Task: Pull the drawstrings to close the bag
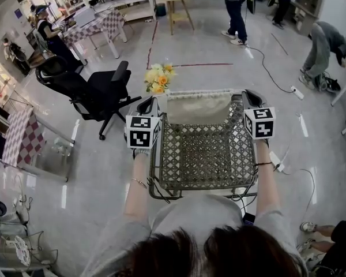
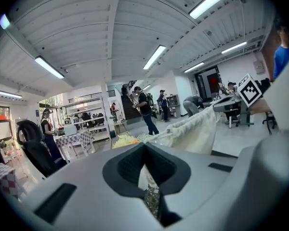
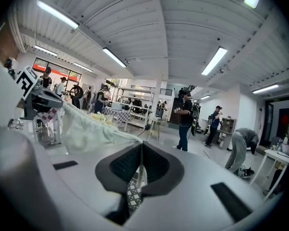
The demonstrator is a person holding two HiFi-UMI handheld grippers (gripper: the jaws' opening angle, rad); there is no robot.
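Over the pale floor [image 1: 219,85] of a big open workroom: person stands, one gripper per hand, both arms out front. People at the far side, a black office chair [image 1: 98,94] off to the left.

Bag [image 1: 202,149], woven lattice with a cream cloth top [image 1: 199,107], hangs in the air between the two grippers, its mouth stretched flat from one to the other. Body of the bag droops toward the person.

Left gripper [image 1: 149,105]: jaws closed tight on the bag's left upper corner; a strip of cream cloth and lattice shows pinched between them [image 2: 145,177]. Right gripper [image 1: 249,95]: same, clamped on the right upper corner [image 3: 138,170]. Whether either pinches a drawstring or just the cloth edge, cannot tell.

Yellow flowers [image 1: 160,78] just beyond the left corner of the bag.
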